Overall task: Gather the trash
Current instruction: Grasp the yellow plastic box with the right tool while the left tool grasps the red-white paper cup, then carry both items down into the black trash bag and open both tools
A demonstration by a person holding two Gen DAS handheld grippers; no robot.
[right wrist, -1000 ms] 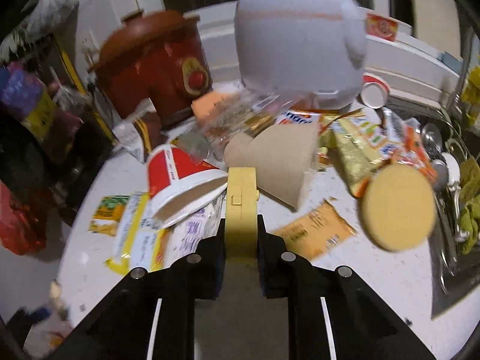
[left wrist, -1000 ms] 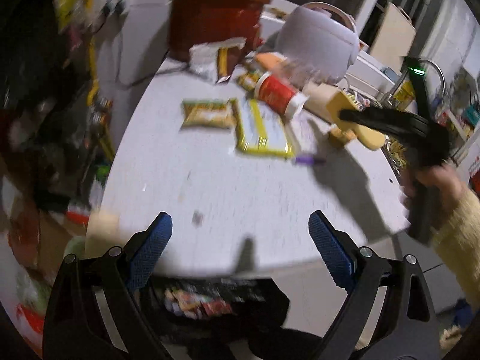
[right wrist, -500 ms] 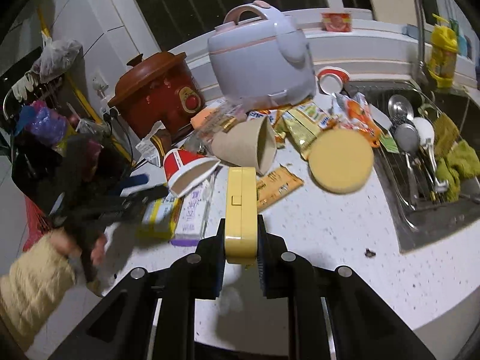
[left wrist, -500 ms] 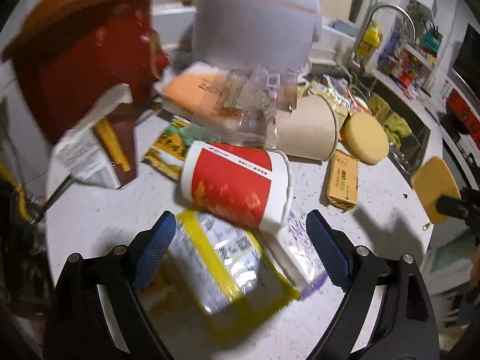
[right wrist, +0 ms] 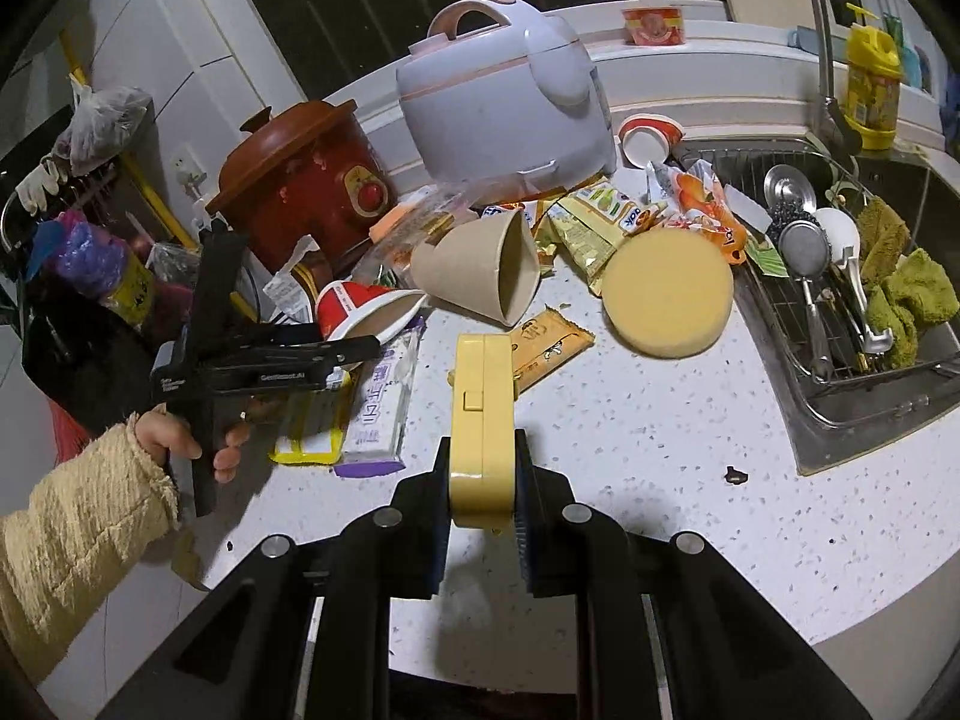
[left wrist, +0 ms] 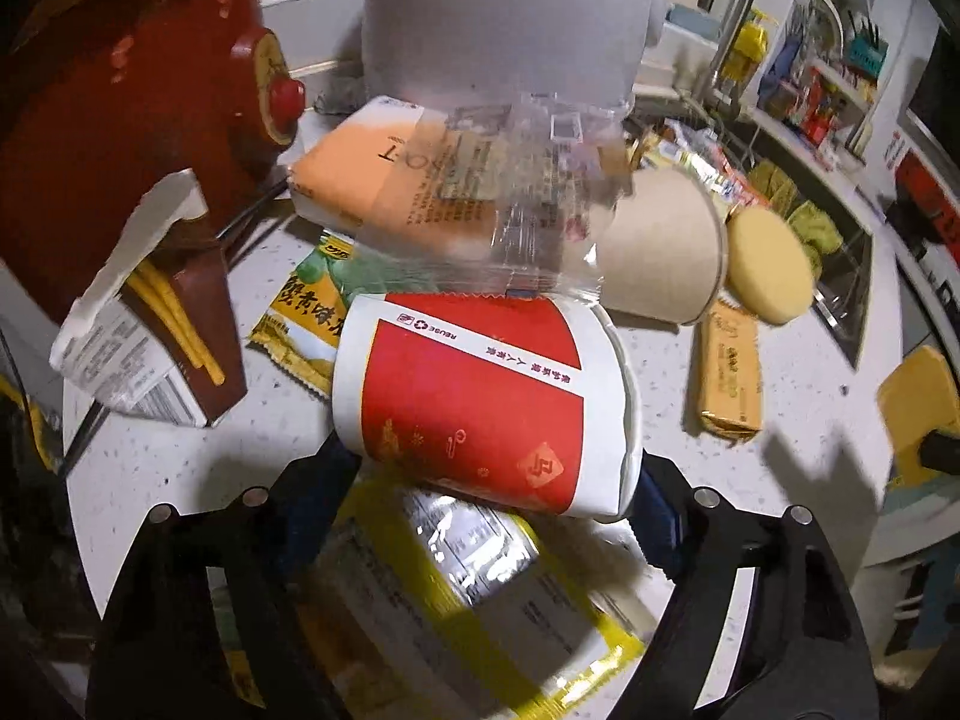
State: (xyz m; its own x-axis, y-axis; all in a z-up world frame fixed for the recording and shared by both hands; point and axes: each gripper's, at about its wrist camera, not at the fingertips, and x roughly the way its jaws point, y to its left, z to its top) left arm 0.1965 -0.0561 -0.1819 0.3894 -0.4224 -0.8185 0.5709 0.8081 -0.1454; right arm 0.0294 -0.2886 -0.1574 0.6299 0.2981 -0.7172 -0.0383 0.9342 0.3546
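1. The left tongs (left wrist: 489, 495) stood spread around the red-and-white paper cup (left wrist: 486, 396), which lay on its side on the tabletop (left wrist: 804, 420); whether the pads touched the cup could not be told.
2. A yellow-edged wrapper (left wrist: 480, 588) lay under the cup, between the left tongs' arms.
3. The right tongs (right wrist: 483, 516) were pinching a flat yellow case (right wrist: 482, 414), held edge-up above the tabletop.
4. A beige paper cup (right wrist: 480, 267) lay tipped over beside a round yellow sponge (right wrist: 666, 291), with an orange snack packet (right wrist: 543, 348) in front of them.
5. A red clay cooker (right wrist: 300, 180) and a lilac rice cooker (right wrist: 504, 96) stood behind the litter.
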